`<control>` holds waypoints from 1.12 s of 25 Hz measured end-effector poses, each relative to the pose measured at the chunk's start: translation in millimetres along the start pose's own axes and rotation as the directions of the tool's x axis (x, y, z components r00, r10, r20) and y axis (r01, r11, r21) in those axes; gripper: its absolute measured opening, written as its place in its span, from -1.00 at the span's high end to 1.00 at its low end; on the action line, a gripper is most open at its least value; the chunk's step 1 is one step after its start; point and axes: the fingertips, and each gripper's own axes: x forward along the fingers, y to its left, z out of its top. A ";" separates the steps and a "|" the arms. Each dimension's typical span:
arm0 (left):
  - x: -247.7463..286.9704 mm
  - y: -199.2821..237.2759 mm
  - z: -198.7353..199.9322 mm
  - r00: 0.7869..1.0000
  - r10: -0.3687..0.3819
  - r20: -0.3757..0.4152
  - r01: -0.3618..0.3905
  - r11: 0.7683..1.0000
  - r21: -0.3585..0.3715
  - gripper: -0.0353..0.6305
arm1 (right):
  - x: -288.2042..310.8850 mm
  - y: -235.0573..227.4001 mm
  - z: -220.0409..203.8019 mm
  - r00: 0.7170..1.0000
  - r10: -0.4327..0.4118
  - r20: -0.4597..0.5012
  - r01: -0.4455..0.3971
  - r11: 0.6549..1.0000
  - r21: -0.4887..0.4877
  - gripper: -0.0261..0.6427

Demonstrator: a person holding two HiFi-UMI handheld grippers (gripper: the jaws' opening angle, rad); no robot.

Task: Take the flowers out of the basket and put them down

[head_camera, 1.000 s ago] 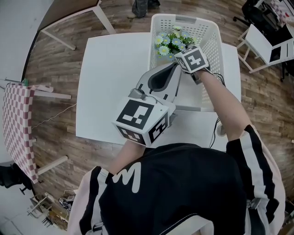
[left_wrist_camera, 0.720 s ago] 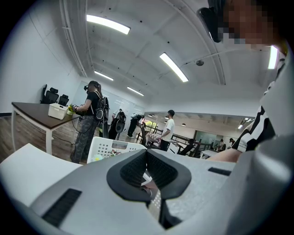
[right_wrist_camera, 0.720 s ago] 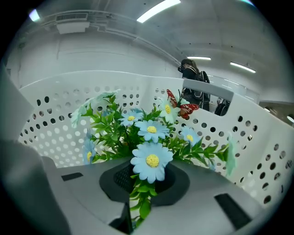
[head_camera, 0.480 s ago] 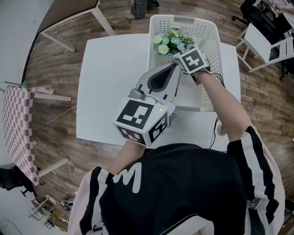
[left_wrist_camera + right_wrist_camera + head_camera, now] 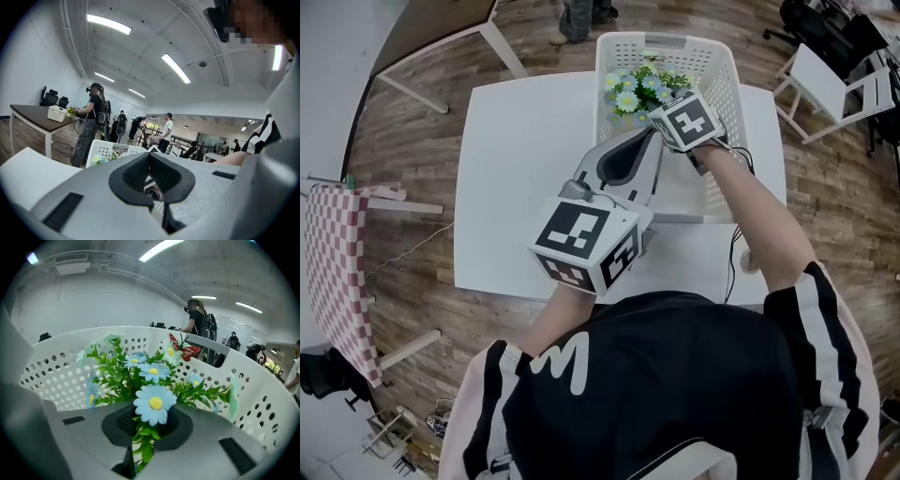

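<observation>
My right gripper (image 5: pixel 143 437) reaches down into the white basket (image 5: pixel 727 94). Its jaws have just been closing and now clamp the green stems of the flowers (image 5: pixel 154 403) – a bunch of blue daisies with yellow centres and leafy sprigs. The bunch is inside the basket, towards its far left side. My left gripper (image 5: pixel 151 157) is held above the basket's near left side, jaws together with nothing between them. The basket stands on a white table (image 5: pixel 525 169).
</observation>
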 end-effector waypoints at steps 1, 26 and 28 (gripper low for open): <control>0.3 -1.0 -0.1 1.000 -0.004 -0.001 0.004 1.000 0.000 0.88 | -2.5 1.6 1.2 1.000 0.006 0.004 -0.006 1.000 0.005 0.77; -6.8 -14.6 -2.7 1.000 -0.020 -0.006 0.020 1.000 -0.005 0.88 | -80.2 23.3 46.3 0.988 0.044 0.151 -0.050 0.998 0.041 0.77; -8.0 -15.9 -3.1 1.000 -0.021 -0.006 0.021 1.000 -0.004 0.88 | -86.4 25.7 47.6 0.986 0.048 0.157 -0.055 0.998 0.040 0.77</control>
